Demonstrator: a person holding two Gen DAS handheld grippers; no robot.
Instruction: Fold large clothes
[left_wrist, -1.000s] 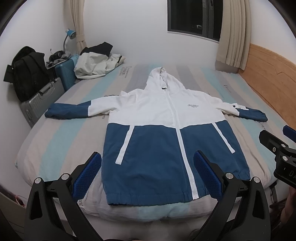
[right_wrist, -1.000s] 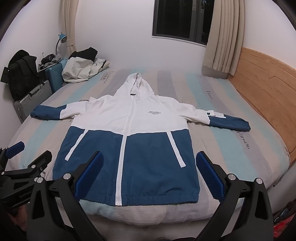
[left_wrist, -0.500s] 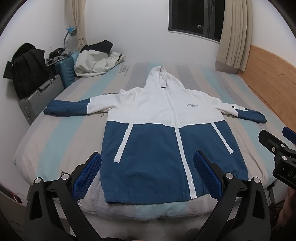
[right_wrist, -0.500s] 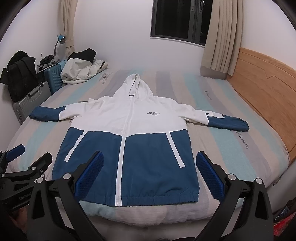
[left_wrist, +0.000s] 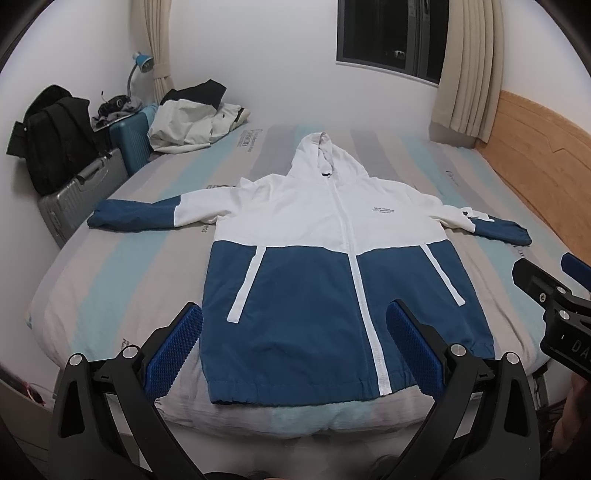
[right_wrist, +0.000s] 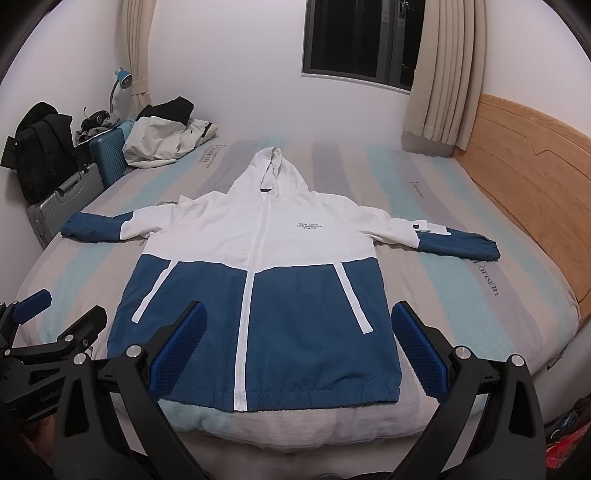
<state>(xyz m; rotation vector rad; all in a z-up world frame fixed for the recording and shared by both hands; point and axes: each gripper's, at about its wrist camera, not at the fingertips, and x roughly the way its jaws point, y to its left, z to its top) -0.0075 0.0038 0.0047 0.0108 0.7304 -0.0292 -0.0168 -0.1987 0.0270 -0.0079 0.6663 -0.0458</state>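
The left gripper sat at the bottom of its own frame, level, its two blue-padded fingers spread wide and grasping nothing. They were aimed at the jacket's hem, above it and short of touching. The right gripper was posed the same way at the bottom of its view, released, with nothing between its pads. Each gripper also showed in the other's camera: the right one at the right edge of the left view, the left one at the lower left of the right view, both cut off by the frame, so little of their fingers could be read there.

The jacket lay flat and face up in the middle of the bed, zipped, hood toward the top of the frame, both sleeves stretched out sideways, hem near the bed's front edge. The small chest print was too fine to read in the left view.

At upper left a heap of clothes lay on the bed's far corner, beside suitcases and a black backpack; what lay on top of the cases was hard to make out. The hands themselves were hidden below the frames.
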